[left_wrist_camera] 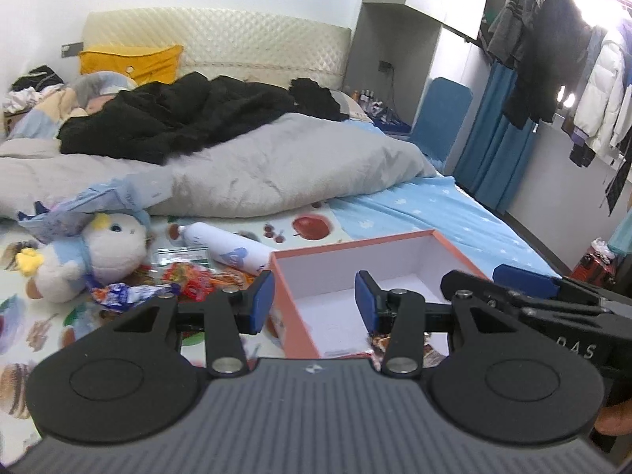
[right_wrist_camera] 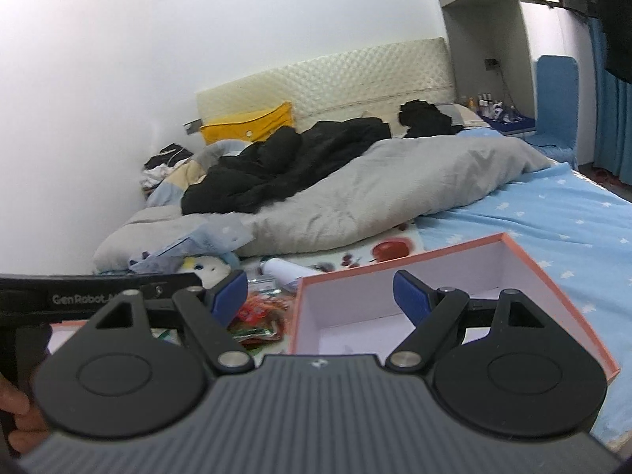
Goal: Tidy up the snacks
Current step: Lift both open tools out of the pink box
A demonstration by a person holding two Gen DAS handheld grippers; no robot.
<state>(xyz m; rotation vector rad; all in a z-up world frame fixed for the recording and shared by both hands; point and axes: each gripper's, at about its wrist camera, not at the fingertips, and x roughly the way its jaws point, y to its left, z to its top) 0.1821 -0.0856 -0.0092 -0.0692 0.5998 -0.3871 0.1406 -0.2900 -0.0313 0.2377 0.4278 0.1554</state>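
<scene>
An orange box (left_wrist_camera: pixel 300 316) with a white inside stands open on the bed, also in the right wrist view (right_wrist_camera: pixel 434 272). A few snack packets (left_wrist_camera: pixel 379 345) lie in its near corner. Loose red snack packets (left_wrist_camera: pixel 189 276) and a blue-white wrapper (left_wrist_camera: pixel 126 292) lie left of the box, the red ones also in the right wrist view (right_wrist_camera: pixel 256 316). My left gripper (left_wrist_camera: pixel 314 302) hovers over the box's left wall, open, with nothing between its blue pads. My right gripper (right_wrist_camera: pixel 320 296) is open wide above the box's near-left edge, and shows from the side (left_wrist_camera: pixel 488 276) by the box's right rim.
A white bottle (left_wrist_camera: pixel 229 247) and a plush toy (left_wrist_camera: pixel 94 252) lie among the snacks on a fruit-print mat (left_wrist_camera: pixel 312 229). A grey duvet (left_wrist_camera: pixel 276 166) and black clothes (left_wrist_camera: pixel 177 118) are heaped behind. A blue sheet (left_wrist_camera: pixel 434 213) runs right, and clothes (left_wrist_camera: pixel 553 59) hang beyond it.
</scene>
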